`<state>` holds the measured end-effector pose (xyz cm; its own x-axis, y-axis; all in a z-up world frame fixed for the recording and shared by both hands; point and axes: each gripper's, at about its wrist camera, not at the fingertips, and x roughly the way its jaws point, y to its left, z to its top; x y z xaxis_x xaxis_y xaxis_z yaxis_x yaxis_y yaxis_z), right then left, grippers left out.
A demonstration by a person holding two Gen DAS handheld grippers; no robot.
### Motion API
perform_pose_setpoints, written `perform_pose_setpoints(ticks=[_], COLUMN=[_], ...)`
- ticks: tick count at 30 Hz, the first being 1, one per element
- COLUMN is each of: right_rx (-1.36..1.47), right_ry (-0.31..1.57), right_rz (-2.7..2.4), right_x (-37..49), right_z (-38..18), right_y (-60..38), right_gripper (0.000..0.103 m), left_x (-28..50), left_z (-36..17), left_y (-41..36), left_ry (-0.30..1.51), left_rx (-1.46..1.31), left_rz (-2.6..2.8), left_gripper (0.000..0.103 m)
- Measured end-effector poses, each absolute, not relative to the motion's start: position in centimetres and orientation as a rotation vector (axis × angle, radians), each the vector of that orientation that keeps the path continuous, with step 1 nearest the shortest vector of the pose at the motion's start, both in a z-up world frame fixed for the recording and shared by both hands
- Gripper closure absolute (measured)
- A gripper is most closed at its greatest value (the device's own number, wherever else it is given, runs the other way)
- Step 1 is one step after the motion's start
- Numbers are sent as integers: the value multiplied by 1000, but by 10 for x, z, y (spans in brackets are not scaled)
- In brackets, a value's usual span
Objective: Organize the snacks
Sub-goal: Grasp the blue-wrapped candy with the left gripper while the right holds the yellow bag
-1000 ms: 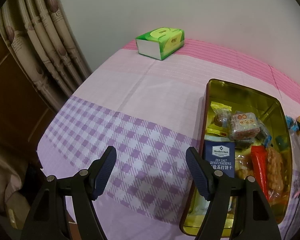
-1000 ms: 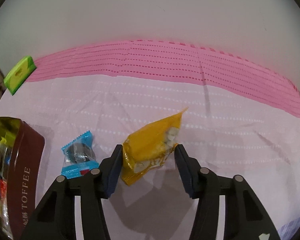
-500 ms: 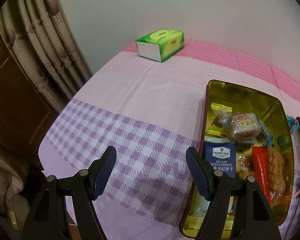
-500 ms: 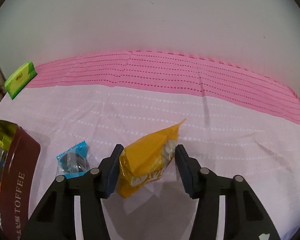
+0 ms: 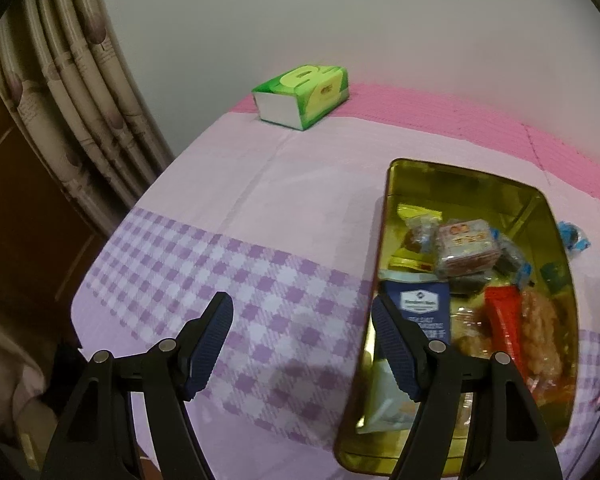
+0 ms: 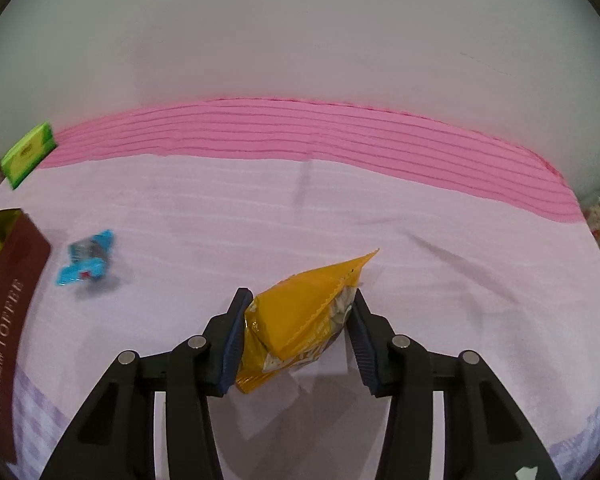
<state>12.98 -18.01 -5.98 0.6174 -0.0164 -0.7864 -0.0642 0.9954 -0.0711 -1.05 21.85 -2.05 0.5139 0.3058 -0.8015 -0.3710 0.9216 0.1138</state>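
Squeezing the yellow snack bag (image 6: 300, 316) between my right gripper (image 6: 298, 330), I have just been drawing the jaws in until both pads press its sides, so it will not slip on the way over. It sits low in the frame's centre; a blue wrapped candy (image 6: 86, 258) lies loose at left beside the toffee tin (image 6: 8, 320). My left gripper (image 5: 302, 340) hangs spread wide with nothing between the pads, low in its frame over the checked tablecloth (image 5: 260, 280), leaving the tin's mouth free for the bag, I judge.
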Motion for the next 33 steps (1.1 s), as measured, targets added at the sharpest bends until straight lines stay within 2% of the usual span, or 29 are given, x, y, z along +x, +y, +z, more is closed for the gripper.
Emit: perform_pose_setpoints(ticks=[8,17,25,33], right_rx=[-63,-57,-55,-44], right_ry=[914,923,925,926], right_rz=[-37,-31,-32,-27], right_x=[126,127,126,127], right_z=[-59,-62,-63,-63], right_y=[-234,-236,-243,-245], right_gripper=[59,58,57,56], left_x=[-3,43,87,127], left_z=[-2,21,12,1], left_y=[192,114,56,32], left_ry=[932,922,998,1062], left_rx=[-96,-74,-88,-155], left_rz=[340,113,-42,-62], left_gripper=[31,31,31,31])
